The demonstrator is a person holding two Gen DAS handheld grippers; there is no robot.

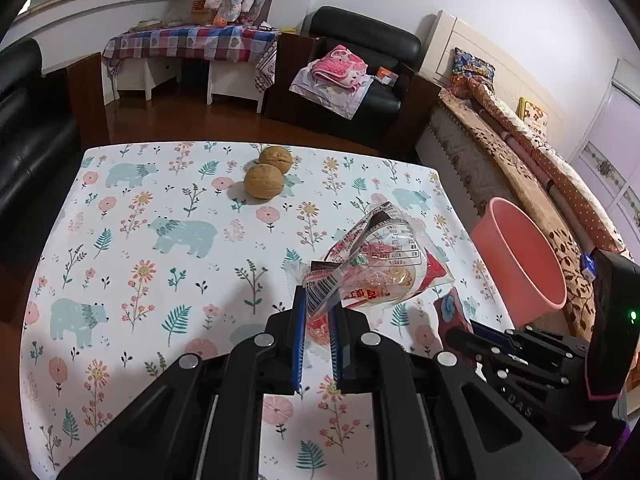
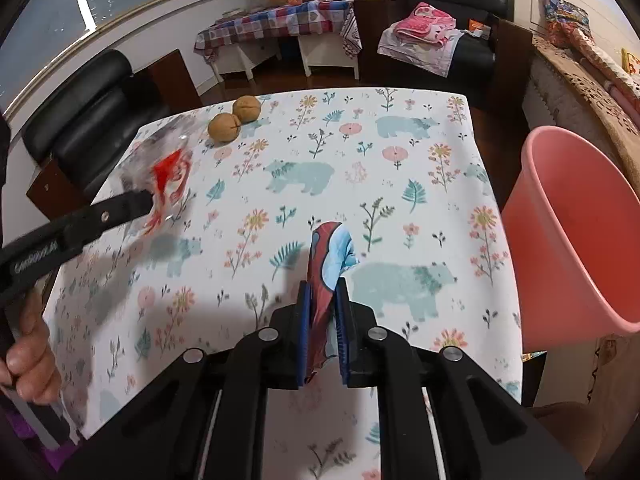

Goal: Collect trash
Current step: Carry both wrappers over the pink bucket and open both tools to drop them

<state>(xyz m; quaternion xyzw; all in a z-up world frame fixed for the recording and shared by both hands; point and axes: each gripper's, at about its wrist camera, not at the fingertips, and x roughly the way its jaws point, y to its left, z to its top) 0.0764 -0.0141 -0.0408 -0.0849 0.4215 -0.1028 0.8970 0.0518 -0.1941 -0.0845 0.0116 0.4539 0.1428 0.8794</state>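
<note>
My left gripper (image 1: 318, 300) is shut on a crumpled clear plastic wrapper (image 1: 380, 256) with red print and a barcode, held above the table. In the right wrist view that wrapper (image 2: 168, 176) appears blurred at the left, in the left gripper (image 2: 150, 200). My right gripper (image 2: 323, 292) is shut on a red and light-blue wrapper (image 2: 332, 248) that sticks up between its blue pads. The same wrapper (image 1: 450, 308) shows at the right of the left wrist view, in the right gripper (image 1: 472, 326). A pink bin (image 2: 572, 224) stands beside the table's right edge.
Two walnuts (image 1: 264, 180) lie near the far edge of the table with its bear-and-flower cloth (image 1: 160, 240). A black armchair (image 2: 92, 116) stands at the left, a bed (image 1: 520, 152) behind the pink bin (image 1: 520, 256). A hand (image 2: 28, 352) grips the left handle.
</note>
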